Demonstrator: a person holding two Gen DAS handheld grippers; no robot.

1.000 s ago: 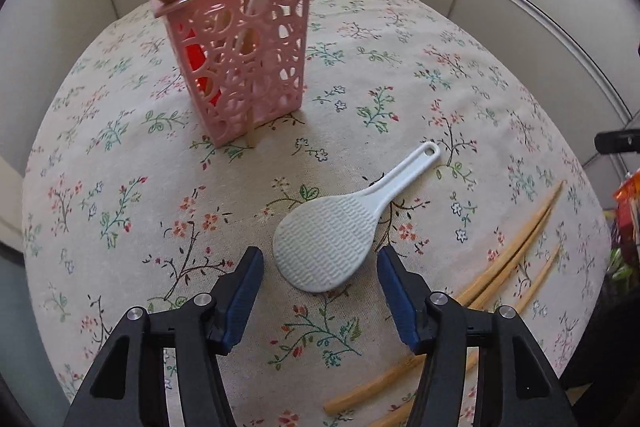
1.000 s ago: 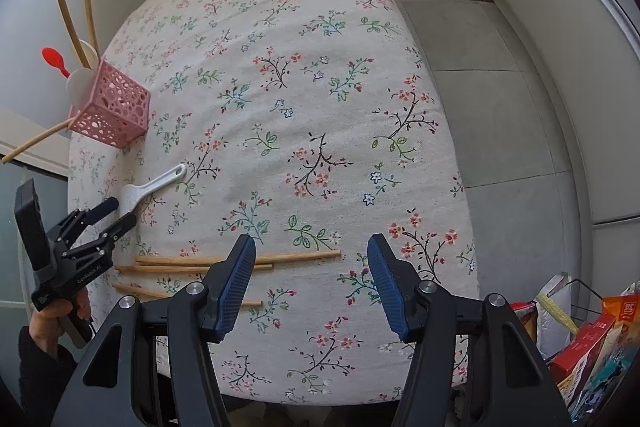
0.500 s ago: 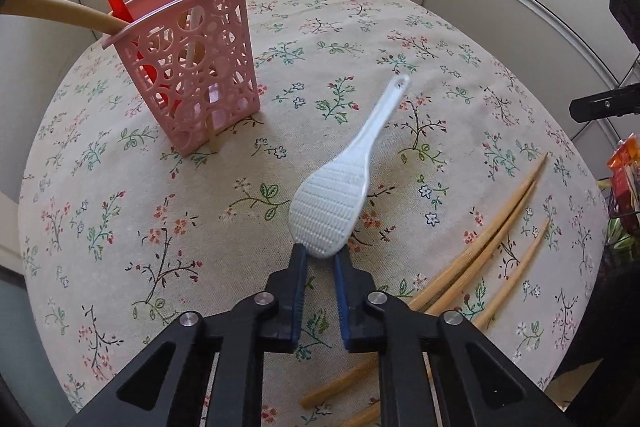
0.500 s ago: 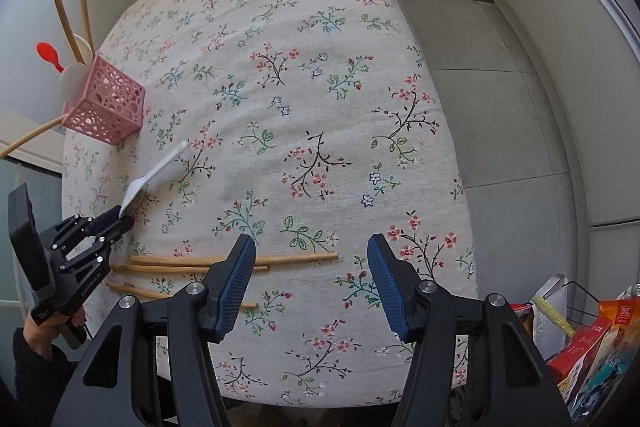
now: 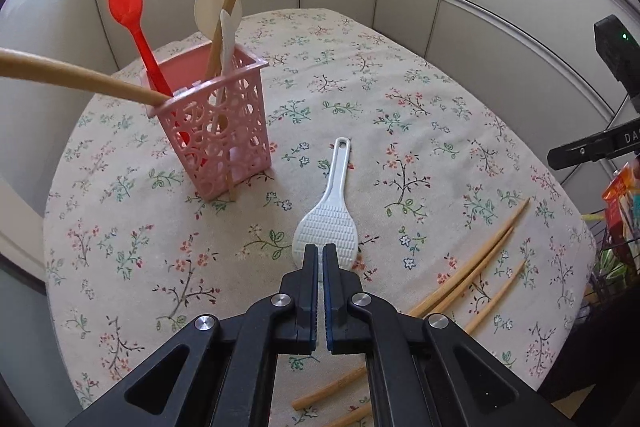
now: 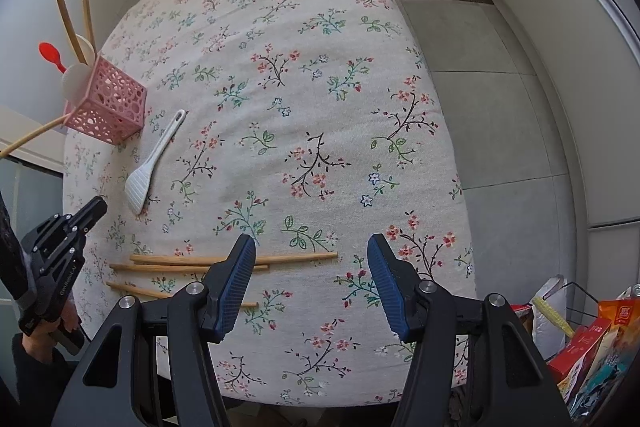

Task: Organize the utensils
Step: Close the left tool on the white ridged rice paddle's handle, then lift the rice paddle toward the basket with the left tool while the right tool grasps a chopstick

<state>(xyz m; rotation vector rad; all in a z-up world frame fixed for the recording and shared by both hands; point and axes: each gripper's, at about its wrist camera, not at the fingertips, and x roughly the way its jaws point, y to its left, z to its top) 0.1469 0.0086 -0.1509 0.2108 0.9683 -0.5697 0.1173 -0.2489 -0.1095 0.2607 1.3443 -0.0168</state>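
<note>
My left fingers (image 5: pixel 321 251) are pressed together, gripping nothing. The white rice paddle (image 5: pixel 326 231) lies flat on the desk (image 5: pixel 400 131) just ahead of their tips. My right fingers (image 6: pixel 312 267) are spread wide above the chopsticks (image 6: pixel 180 261).

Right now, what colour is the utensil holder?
Pink, with round cut-outs: utensil holder, clearest in the left wrist view.

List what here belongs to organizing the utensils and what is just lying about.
For the job: paddle, chopsticks, pink holder with the red spoon already in it.
Lying about: snack packets beside the table, floral tablecloth.
</note>
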